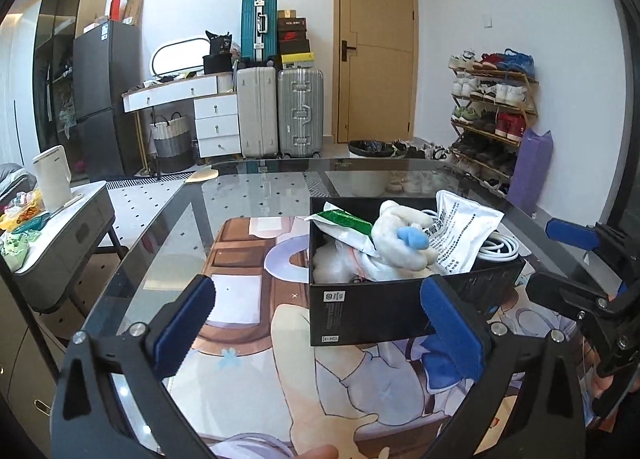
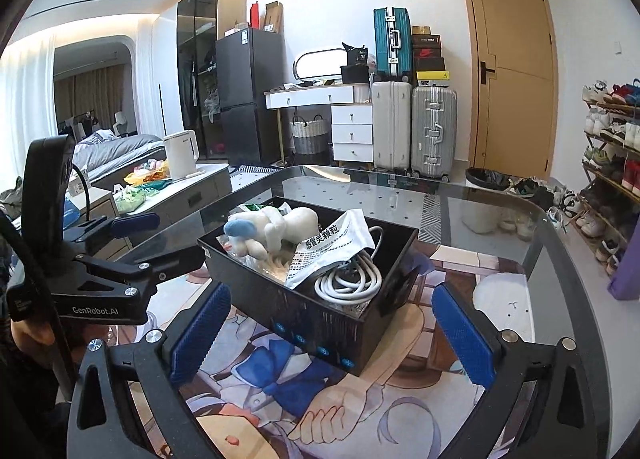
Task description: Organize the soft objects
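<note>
Left wrist view: left gripper, jaws wide, nothing between the pads. Black box on the glass table just ahead, holding a white plush toy, a green-and-white packet, a printed white pouch and a coiled white cable.

Right wrist view: right gripper, jaws wide, empty. Box just ahead; left gripper alongside at left.

White plush toy lies atop pouches in open black box.
</note>
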